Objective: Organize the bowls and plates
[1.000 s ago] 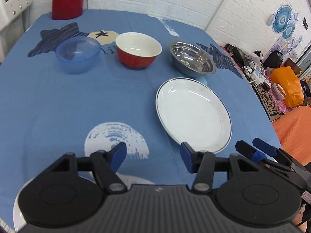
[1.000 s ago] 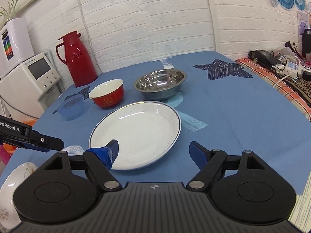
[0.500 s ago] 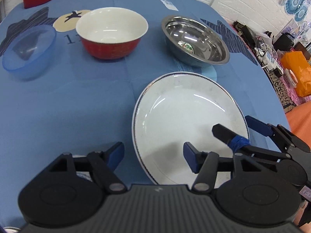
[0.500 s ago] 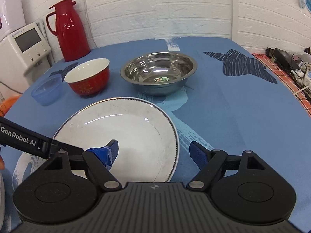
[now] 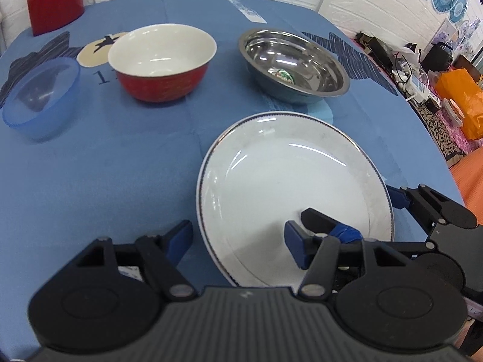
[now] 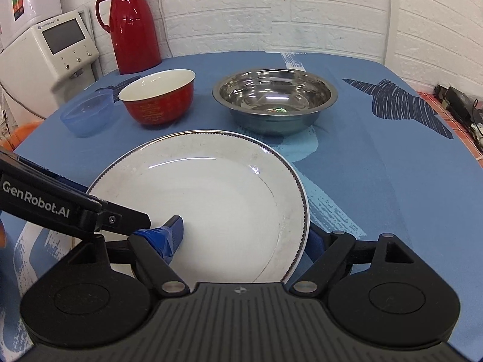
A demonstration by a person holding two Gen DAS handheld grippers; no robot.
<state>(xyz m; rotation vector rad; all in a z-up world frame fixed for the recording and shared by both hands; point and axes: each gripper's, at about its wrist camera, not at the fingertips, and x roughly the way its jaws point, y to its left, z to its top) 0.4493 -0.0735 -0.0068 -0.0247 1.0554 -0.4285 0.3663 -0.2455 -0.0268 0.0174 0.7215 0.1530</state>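
White plate (image 6: 211,199) lying flat on blue tablecloth (image 6: 377,166) near steel bowl (image 6: 274,99) and red bowl (image 6: 158,98), straddled at opposite rims by left gripper (image 5: 238,241) and right gripper (image 6: 244,235), both spread wide, neither clamping.

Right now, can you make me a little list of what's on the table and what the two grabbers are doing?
Table cover: blue cloth with dark star shapes
Plate: white plate, nearest the grippers, empty
Bowls: blue plastic bowl, red bowl with a white inside, steel bowl, in a row behind the plate
Jug: red jug at the back by the wall
Left gripper: open, straddling the plate's near-left rim
Right gripper: open, straddling the plate's right rim
Holding anything: not yet
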